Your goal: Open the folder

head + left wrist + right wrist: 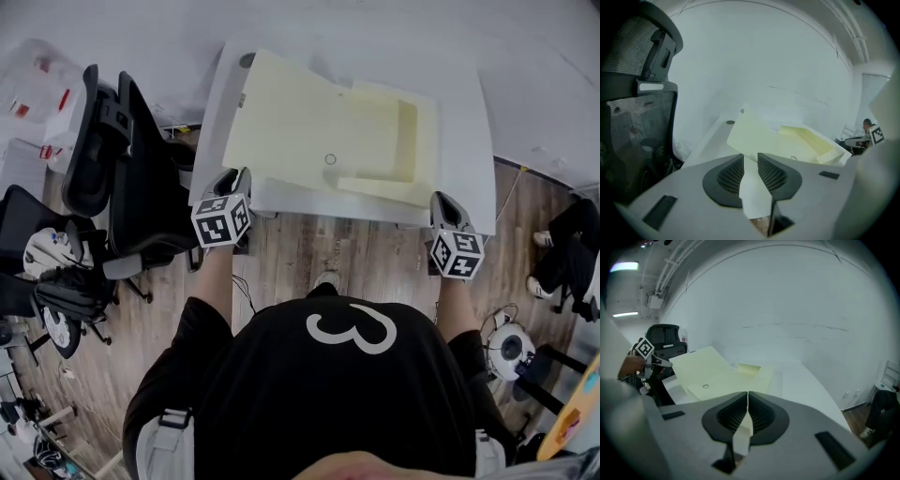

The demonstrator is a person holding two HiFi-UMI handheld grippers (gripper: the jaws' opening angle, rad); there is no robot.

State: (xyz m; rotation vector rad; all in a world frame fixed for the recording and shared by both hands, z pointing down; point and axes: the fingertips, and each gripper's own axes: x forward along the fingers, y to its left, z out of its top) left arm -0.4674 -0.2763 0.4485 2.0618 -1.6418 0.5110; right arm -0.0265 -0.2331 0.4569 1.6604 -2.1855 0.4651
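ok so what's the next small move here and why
Probably just ease both grippers back from the table edge. The folder already seems to lie flat with its cover spread open on the table. The left gripper has its jaws apart with nothing between them, and the right gripper has its jaws together, empty.

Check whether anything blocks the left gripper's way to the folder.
Nothing visible does. Only bare table lies between the left gripper and the folder's near edge; its jaws stand apart, empty.
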